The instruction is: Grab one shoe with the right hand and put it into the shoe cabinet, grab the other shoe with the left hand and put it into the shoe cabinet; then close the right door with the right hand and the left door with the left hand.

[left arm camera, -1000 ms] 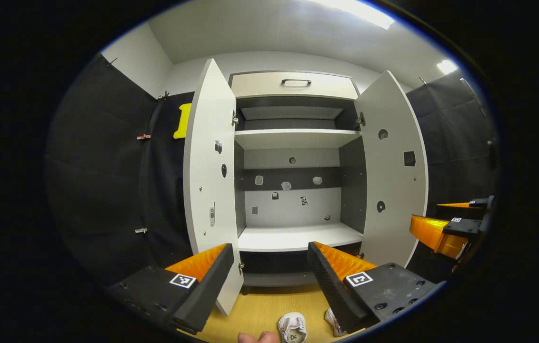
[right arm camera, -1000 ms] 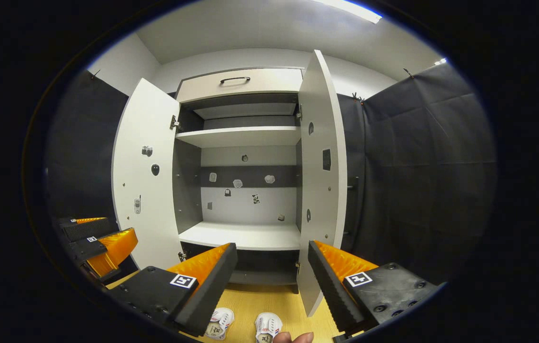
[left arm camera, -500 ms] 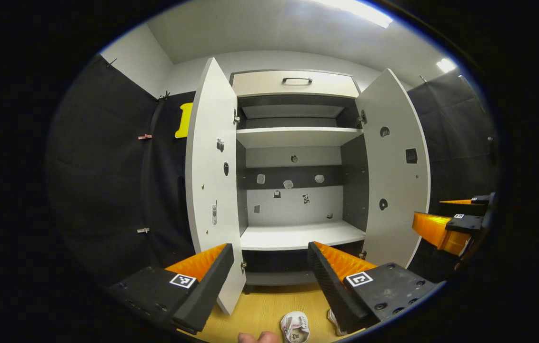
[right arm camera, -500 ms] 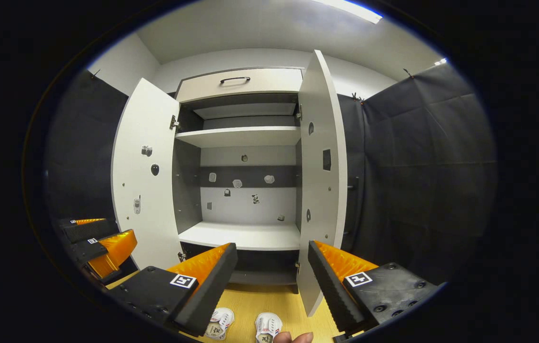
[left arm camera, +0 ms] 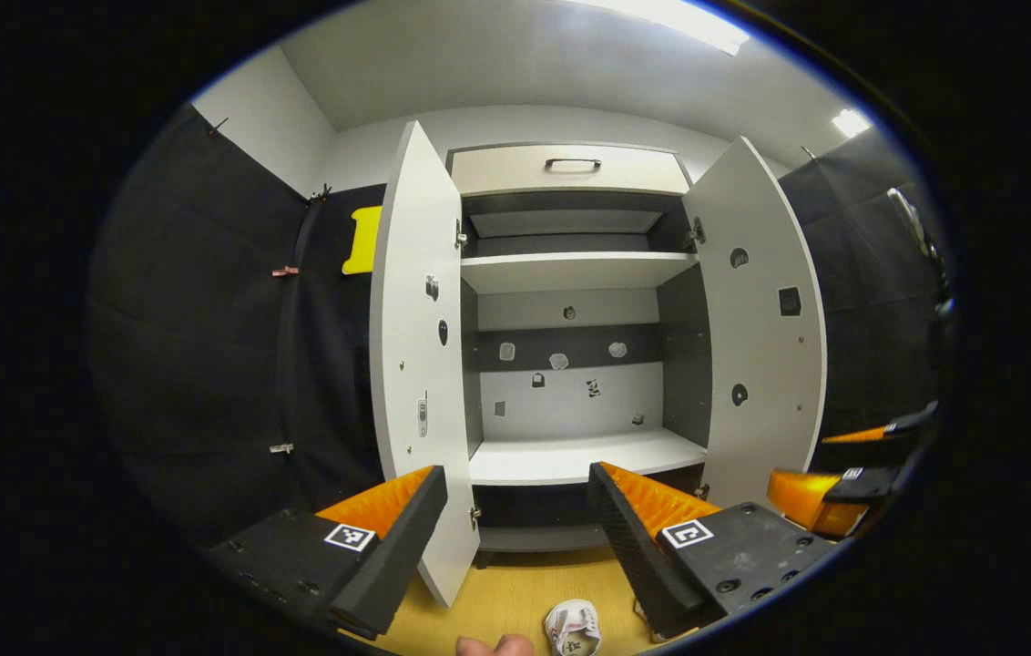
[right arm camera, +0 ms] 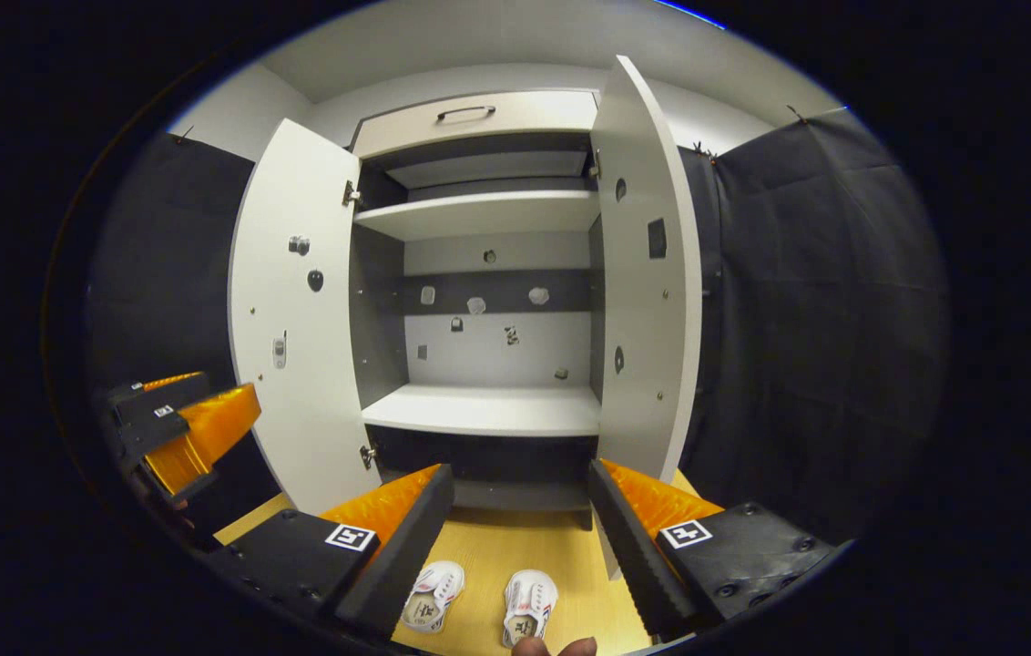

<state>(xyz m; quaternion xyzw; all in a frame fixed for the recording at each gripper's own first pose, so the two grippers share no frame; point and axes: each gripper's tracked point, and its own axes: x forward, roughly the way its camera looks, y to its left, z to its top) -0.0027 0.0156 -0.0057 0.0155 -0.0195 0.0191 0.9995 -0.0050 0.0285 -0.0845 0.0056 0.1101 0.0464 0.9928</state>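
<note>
Two small white shoes sit side by side on the wooden floor (right arm camera: 561,565) in front of the shoe cabinet (right arm camera: 479,219), toes toward it: the left shoe (right arm camera: 434,595) and the right shoe (right arm camera: 529,606) in the right gripper view, just beyond the spread fingers of the right gripper (right arm camera: 515,538), which hangs above them with jaws wide apart and nothing between them. In the left gripper view one shoe (left arm camera: 573,627) lies low on the floor, and what may be the edge of the other peeks from behind one finger, too hidden to be sure. The left gripper (left arm camera: 515,538) is likewise open and empty, aimed at the cabinet. Both doors stand open: the left door (left arm camera: 420,364) and the right door (left arm camera: 766,328) flank bare white shelves, the lower shelf (left arm camera: 570,456) holding nothing. A fingertip (right arm camera: 556,648) shows at the bottom edge of the right gripper view.
</note>
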